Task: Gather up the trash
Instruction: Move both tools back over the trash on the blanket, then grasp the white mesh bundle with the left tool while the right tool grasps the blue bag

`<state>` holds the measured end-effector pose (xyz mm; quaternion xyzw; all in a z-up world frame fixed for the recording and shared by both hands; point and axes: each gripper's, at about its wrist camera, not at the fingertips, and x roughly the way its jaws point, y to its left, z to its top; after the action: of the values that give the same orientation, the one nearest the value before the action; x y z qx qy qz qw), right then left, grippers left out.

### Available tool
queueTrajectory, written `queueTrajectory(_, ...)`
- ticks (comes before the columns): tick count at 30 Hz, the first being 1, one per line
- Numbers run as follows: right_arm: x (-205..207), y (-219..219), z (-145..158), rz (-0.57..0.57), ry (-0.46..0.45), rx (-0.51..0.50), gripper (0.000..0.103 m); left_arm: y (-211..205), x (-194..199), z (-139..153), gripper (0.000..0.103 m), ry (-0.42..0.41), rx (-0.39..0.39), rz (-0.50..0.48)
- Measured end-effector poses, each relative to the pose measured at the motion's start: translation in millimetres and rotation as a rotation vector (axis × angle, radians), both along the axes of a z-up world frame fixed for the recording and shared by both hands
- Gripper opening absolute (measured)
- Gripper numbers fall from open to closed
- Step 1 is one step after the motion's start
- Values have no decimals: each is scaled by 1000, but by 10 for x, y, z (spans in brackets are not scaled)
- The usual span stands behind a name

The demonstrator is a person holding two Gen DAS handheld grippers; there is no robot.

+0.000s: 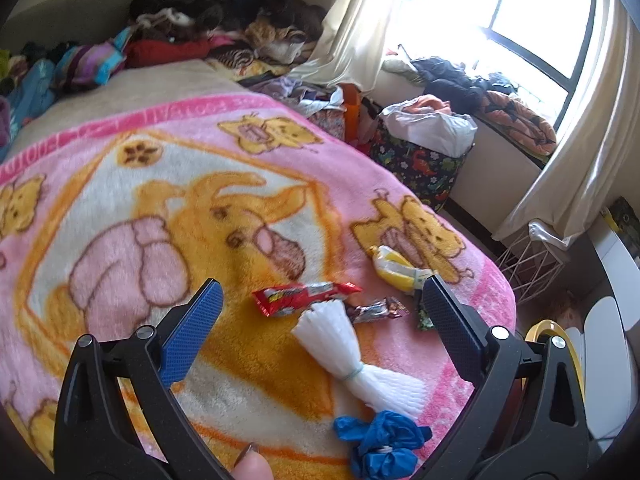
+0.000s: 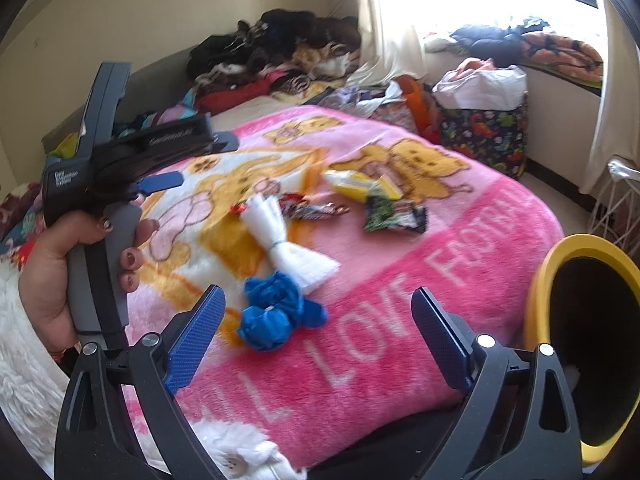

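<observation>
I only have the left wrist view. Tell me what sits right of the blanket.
Observer: A yellow-rimmed bin stands beside the bed, its opening dark.
Operator: Report the green wrapper; my gripper finger hides it.
Observer: The green wrapper lies flat, just this side of the yellow packet.
Operator: State the right gripper.
Observer: The right gripper is open and empty, with the blue glove nearest it.

Strong daylight pours in from the window [image 1: 516, 12] ahead and to the right of both tools, blown out to pure white glare. The curtain [image 1: 576, 152] beside it glows. The blanket [image 2: 360, 320] is evenly lit, slightly soft with motion blur. Fisheye bending curves everything toward dark, vignetted corners.
</observation>
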<state>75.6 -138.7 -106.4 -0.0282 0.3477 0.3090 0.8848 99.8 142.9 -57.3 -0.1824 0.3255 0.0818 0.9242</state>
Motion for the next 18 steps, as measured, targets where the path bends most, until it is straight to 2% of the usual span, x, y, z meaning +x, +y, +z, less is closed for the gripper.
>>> queueTrajectory(7,68,172,-175,34,53,-28,91,100,51,-200,92,72,-40,0)
queueTrajectory(12,152,279,-326,49,100,-48,91,119,77,-338,80,115,-72,-17)
queueTrajectory(18,221,466,-471,91,140,-72,84,103,130,-503,64,156,-156,-49)
